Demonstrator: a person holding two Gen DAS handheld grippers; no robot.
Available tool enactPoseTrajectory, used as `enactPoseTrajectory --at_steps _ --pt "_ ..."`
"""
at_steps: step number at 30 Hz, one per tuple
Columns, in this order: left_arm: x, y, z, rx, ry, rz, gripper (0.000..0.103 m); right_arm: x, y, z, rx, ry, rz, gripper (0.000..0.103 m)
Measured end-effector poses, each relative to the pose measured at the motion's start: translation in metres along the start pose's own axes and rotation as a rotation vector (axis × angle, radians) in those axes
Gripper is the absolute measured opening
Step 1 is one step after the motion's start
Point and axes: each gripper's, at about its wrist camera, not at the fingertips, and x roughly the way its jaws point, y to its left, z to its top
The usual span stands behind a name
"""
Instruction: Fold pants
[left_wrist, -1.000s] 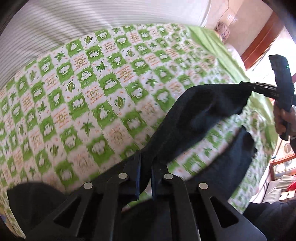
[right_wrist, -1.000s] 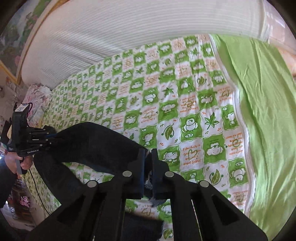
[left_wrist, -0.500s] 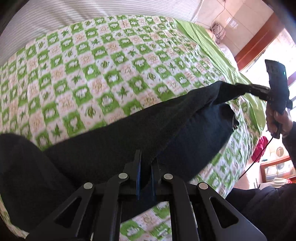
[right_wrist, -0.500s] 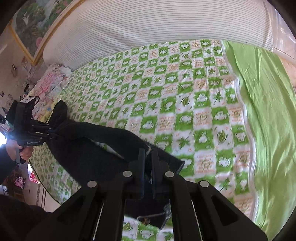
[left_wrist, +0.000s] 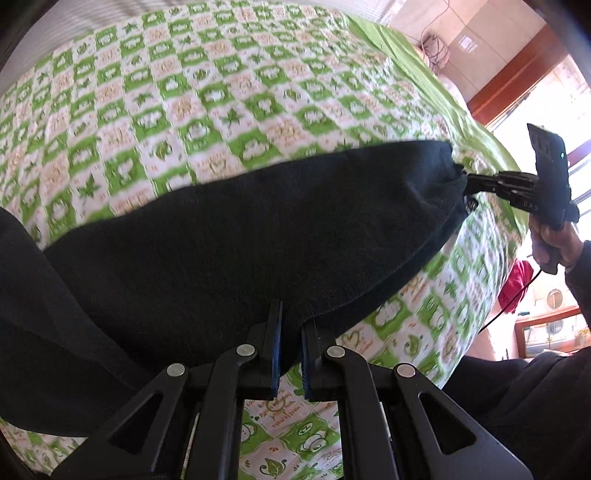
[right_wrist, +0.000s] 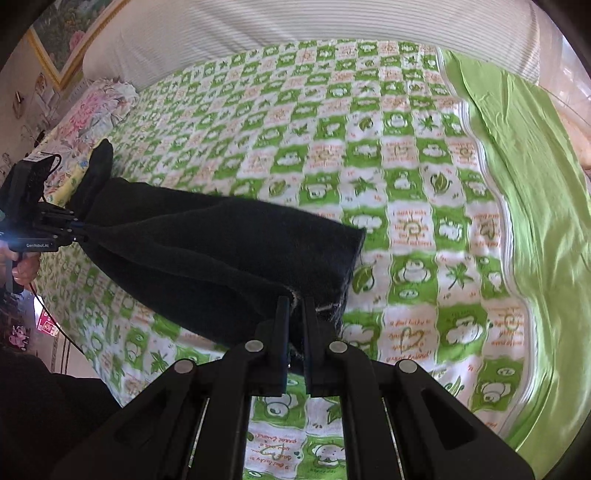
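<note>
L gripper (left_wrist: 290, 328) is clamped on the pants (left_wrist: 258, 229), fabric pinched between the pads right at the near hem of the cloth. I read this end as the waist side, but can't confirm: it's all black and bunched. A loose flap of the same cloth hangs off to the far left of the L view.

Key relation: the pants' long axis runs straight between my two grippers, roughly parallel to the near edge of the bed (right_wrist: 406, 155). The garment is stretched out across the green check blanket (left_wrist: 184, 92), sagging in the middle; whether the belly touches the blanket I can't tell.

R gripper (right_wrist: 293, 306) is closed on the other end, at a frayed light-coloured corner of the leg cuff (right_wrist: 347, 258). From the R cam the cloth goes away left toward the L gripper. From the L cam the R gripper (left_wrist: 480, 182) sits at the right tip of the cloth, toward the plain green sheet (right_wrist: 535, 184) side.

Both ends are about equally held, so neither hand is nearer; each owns one end. My call: next is to lay it flat on the blanket, then bring one end over to the other along that axis. Risks: the two leg layers aren't aligned at the R end, and slack in the middle may wrinkle on set-down.
</note>
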Motion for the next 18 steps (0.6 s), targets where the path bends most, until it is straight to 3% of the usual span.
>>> enactPoseTrajectory --at_steps 7,10,14,18 --pt "0.022 0.004 -0.016 -0.019 0.025 0.012 0.011 0.013 0.003 -0.011 0.011 0.043 -0.02 0.009" --pt "0.018 0.005 -0.018 -0.042 0.016 0.001 0.016 0.014 0.001 -0.01 0.055 0.072 -0.008 0.022" --pt "0.006 0.008 -0.025 -0.07 -0.005 -0.011 0.024 -0.004 0.012 -0.009 0.08 0.03 -0.009 0.048" --pt "-0.006 0.01 -0.032 -0.105 -0.029 -0.02 0.034 -0.018 0.032 -0.006 0.087 -0.026 0.032 0.05"
